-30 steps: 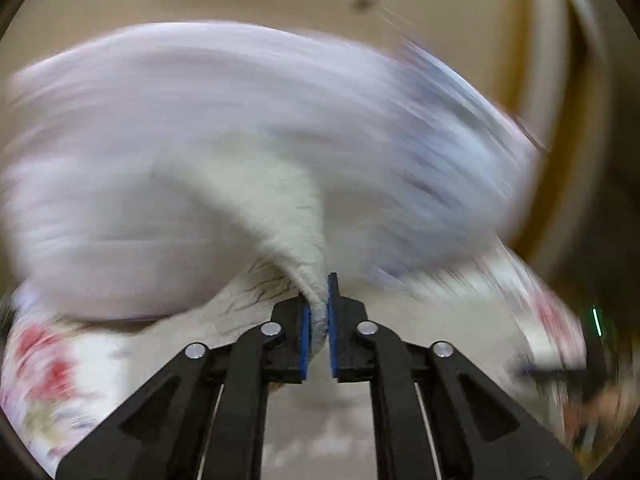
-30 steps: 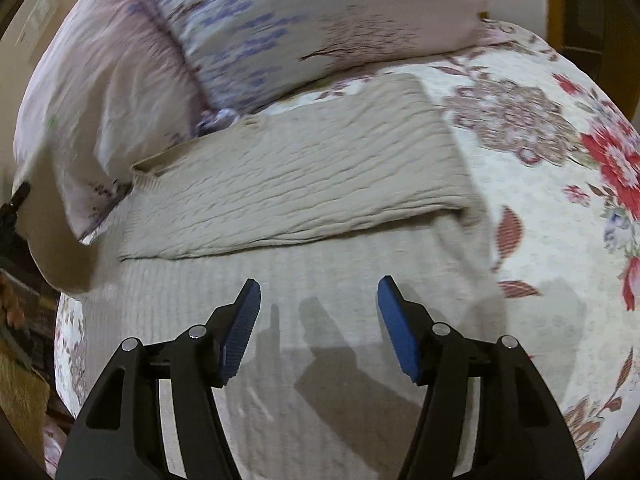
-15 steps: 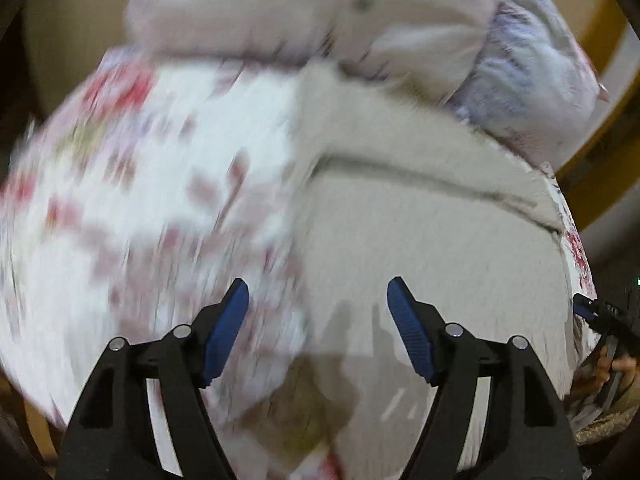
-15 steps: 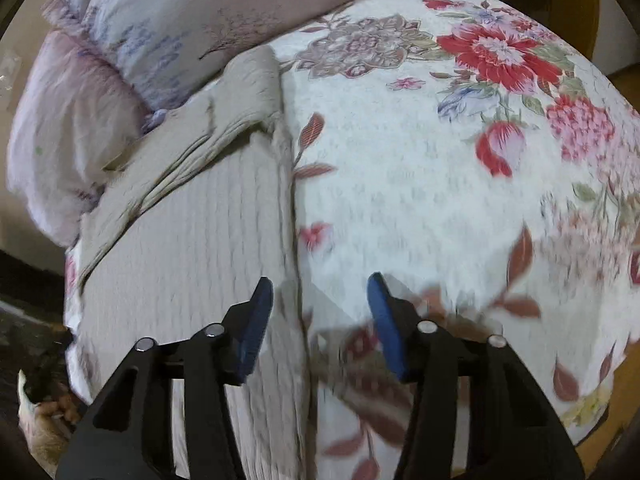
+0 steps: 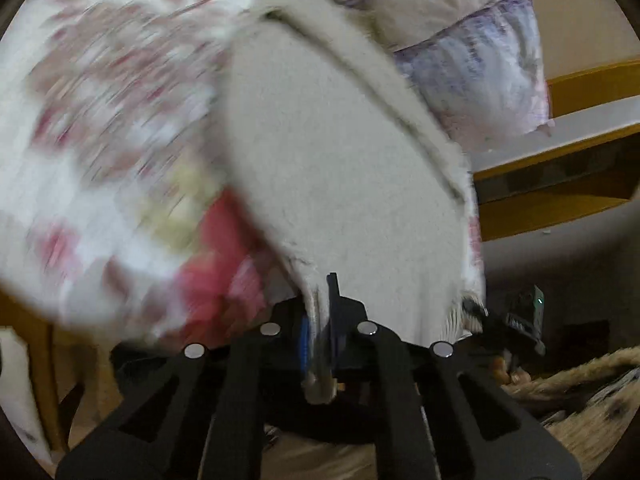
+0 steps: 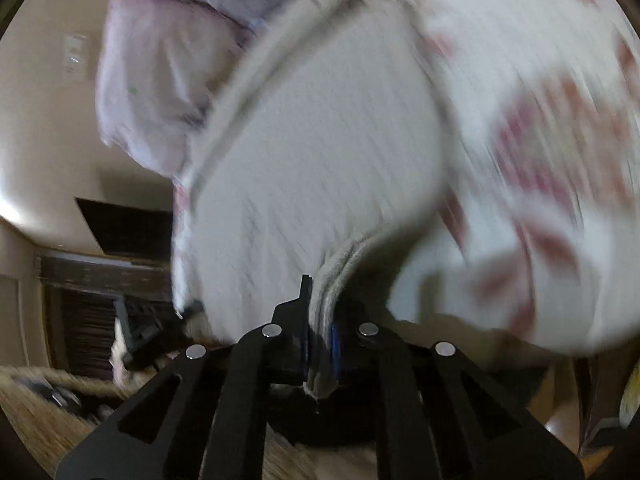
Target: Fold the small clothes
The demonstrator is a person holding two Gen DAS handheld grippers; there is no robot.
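Observation:
A beige knitted garment (image 5: 340,152) lies on the floral bed cover, its far part folded over near the pillows. My left gripper (image 5: 319,336) is shut on the garment's near left corner, with cloth bunched between the blue pads. In the right wrist view the same garment (image 6: 320,140) spreads ahead, and my right gripper (image 6: 321,340) is shut on its near right corner, with layered edge cloth pinched between the pads. Both views are motion-blurred.
The floral bed cover (image 5: 100,120) (image 6: 540,120) lies under the garment. Pale purple pillows (image 5: 480,64) (image 6: 160,60) sit at the far end. A wooden bed frame (image 5: 560,184) runs along the right. Dark furniture (image 6: 100,300) stands left, beyond the bed edge.
Half a second ago both grippers were open above the garment's near edge. Now each has dropped to the bed's near edge and shut on a corner of the garment.

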